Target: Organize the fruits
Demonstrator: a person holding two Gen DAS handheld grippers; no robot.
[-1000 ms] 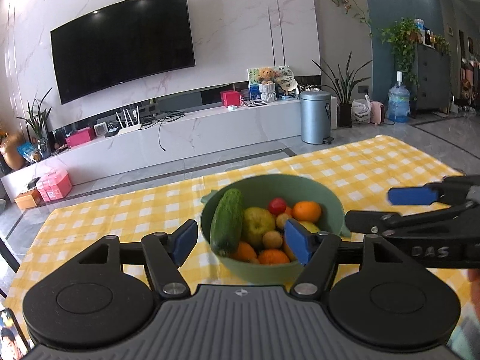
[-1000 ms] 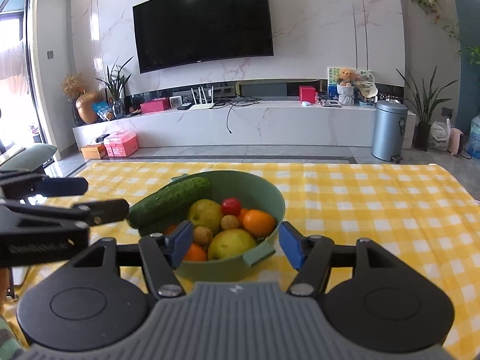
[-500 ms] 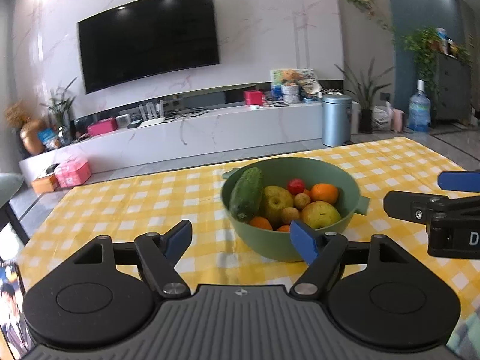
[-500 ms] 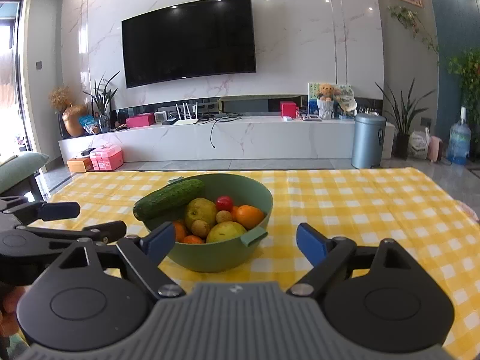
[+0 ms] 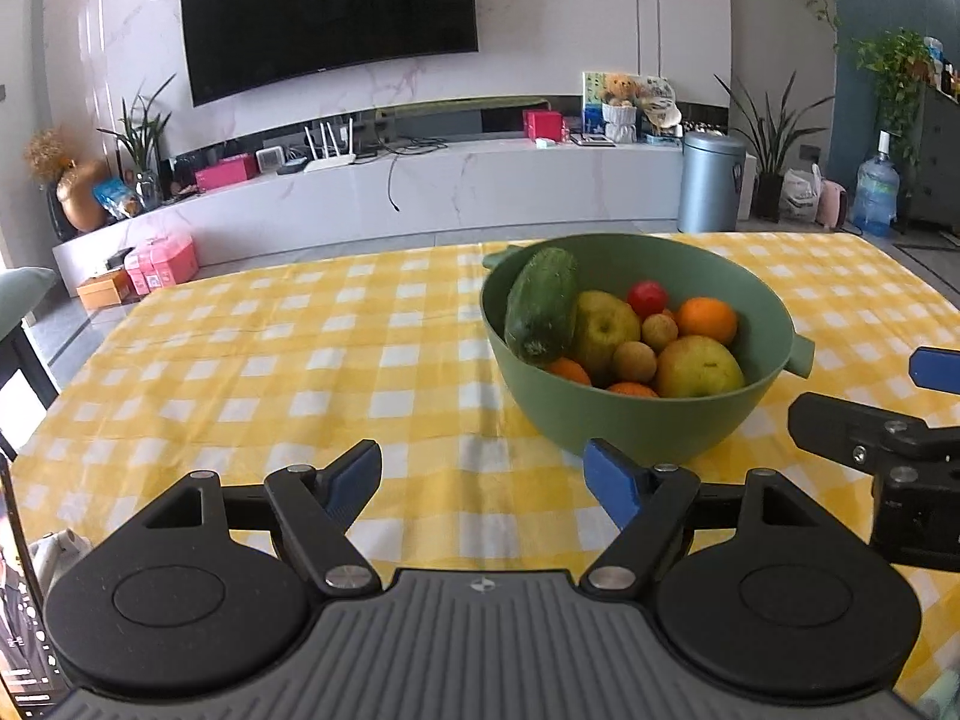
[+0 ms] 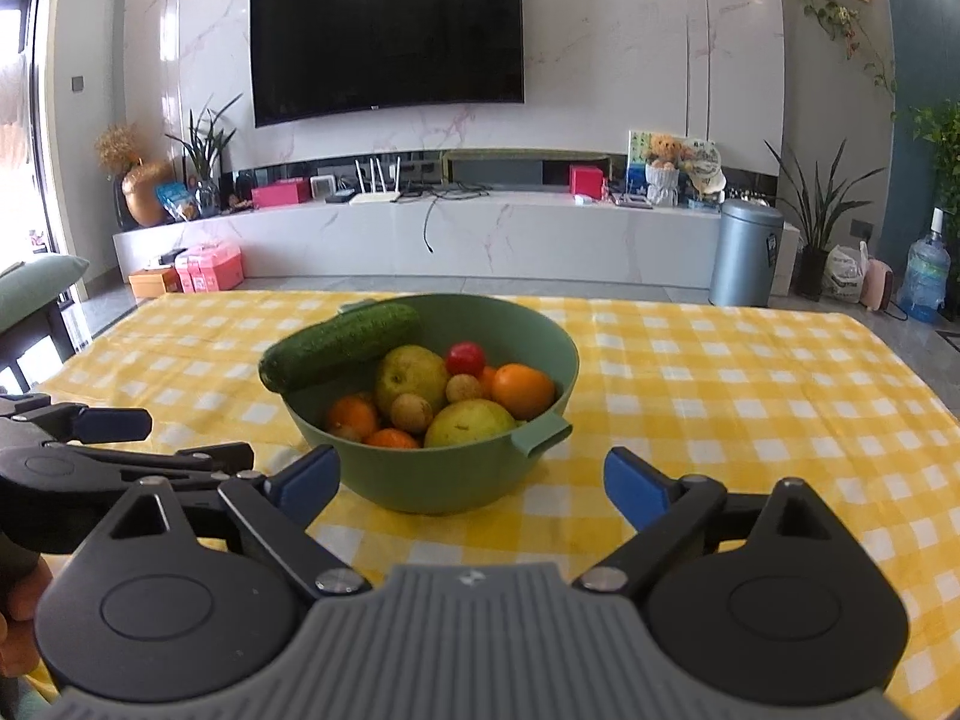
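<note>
A green bowl (image 5: pixel 630 420) stands on the yellow checked tablecloth (image 5: pixel 300 360). It holds a cucumber (image 5: pixel 543 303) leaning on the rim, two yellow-green pears (image 5: pixel 699 367), oranges (image 5: pixel 707 319), a red tomato (image 5: pixel 648 298) and small brown fruits. In the right wrist view the bowl (image 6: pixel 432 474) sits just ahead, cucumber (image 6: pixel 342 345) at its left. My left gripper (image 5: pixel 483 474) is open and empty, to the bowl's near left. My right gripper (image 6: pixel 471 477) is open and empty, just before the bowl.
The table's far edge faces a white TV bench (image 6: pixel 420 240) with a wall TV (image 6: pixel 387 33). A grey bin (image 6: pixel 744 252) and plants stand at the right. A phone screen (image 5: pixel 18 600) shows at the left wrist view's lower left.
Both grippers have drawn back from the bowl and opened wider. The left one has also shifted left, so the bowl now sits to its right. The bowl and fruit stay put.
</note>
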